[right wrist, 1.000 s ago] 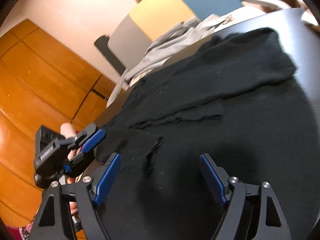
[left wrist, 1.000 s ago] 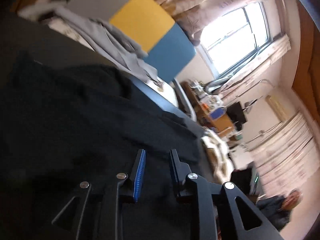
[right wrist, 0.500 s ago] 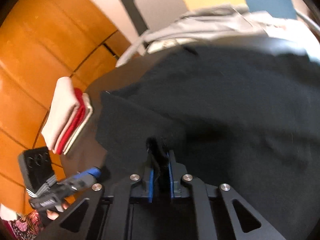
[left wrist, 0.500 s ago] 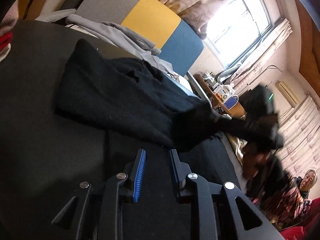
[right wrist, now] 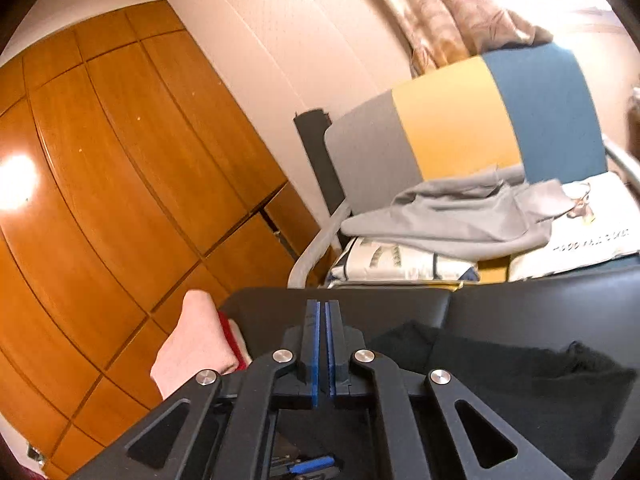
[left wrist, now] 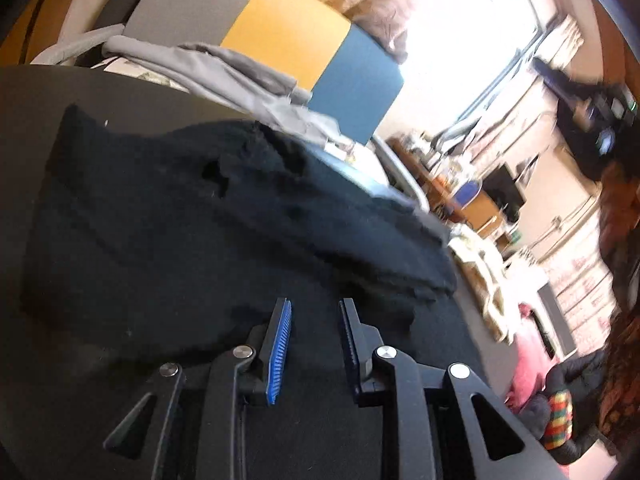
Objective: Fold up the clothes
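The wardrobe (right wrist: pixel 120 184) filled the left of the right wrist view, with a grey, yellow and blue headboard (right wrist: pixel 472 120) behind the black table (left wrist: pixel 120 92). A black garment (left wrist: pixel 192 232) lay folded across the table, a grey garment (right wrist: pixel 448 220) beyond it. The left gripper (left wrist: pixel 314 316) hovered at the garment's near edge, jaws slightly spread and empty. The right gripper (right wrist: pixel 322 312) was raised, jaws pressed together on nothing.

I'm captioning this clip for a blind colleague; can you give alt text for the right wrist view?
The right gripper, jaws shut with nothing visible between them, hovers over a black table holding a black garment. A folded pink-and-red stack sits left; a grey garment lies beyond.
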`<move>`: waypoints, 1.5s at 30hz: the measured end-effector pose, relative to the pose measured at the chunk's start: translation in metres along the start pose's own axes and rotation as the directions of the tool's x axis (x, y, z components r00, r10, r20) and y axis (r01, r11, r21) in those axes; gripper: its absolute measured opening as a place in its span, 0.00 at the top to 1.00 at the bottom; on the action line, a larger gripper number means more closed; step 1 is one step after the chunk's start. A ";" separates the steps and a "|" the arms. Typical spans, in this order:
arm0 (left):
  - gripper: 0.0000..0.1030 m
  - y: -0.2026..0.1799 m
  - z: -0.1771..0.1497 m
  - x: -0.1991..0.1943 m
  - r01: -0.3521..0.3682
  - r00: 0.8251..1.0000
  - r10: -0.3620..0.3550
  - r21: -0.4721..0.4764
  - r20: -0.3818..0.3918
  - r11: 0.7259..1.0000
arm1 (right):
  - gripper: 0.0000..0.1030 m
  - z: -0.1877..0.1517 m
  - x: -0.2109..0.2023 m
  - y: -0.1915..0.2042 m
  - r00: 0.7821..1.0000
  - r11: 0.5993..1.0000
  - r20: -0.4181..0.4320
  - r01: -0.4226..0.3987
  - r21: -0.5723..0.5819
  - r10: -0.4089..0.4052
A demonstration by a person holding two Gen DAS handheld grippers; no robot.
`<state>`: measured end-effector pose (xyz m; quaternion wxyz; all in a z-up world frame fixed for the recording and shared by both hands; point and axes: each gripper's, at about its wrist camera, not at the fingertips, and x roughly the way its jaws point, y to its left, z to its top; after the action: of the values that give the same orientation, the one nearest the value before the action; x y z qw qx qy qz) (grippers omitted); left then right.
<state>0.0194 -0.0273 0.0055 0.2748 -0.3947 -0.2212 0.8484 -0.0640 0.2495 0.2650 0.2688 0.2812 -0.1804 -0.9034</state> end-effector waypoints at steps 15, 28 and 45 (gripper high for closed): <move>0.77 0.017 -0.033 -0.011 0.031 0.999 -0.030 -0.031 0.046 0.999 | 0.47 -0.193 0.069 -0.061 0.931 0.985 -0.323 0.168 -0.032 -0.169; 0.77 0.001 -0.003 0.002 -0.044 0.999 0.044 0.023 0.030 0.999 | 0.93 -0.046 0.044 0.008 0.990 0.998 -0.138 -0.038 -0.055 0.030; 0.75 0.048 0.062 0.039 -0.287 0.935 0.324 -0.231 0.143 0.930 | 0.93 -0.004 -0.063 -0.069 0.986 0.984 0.031 0.159 0.083 -0.162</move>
<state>-0.0647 -0.0483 -0.0079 0.0756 -0.3733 -0.2676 0.8851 -0.0445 0.3408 0.2550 0.1801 0.2885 -0.1980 -0.9193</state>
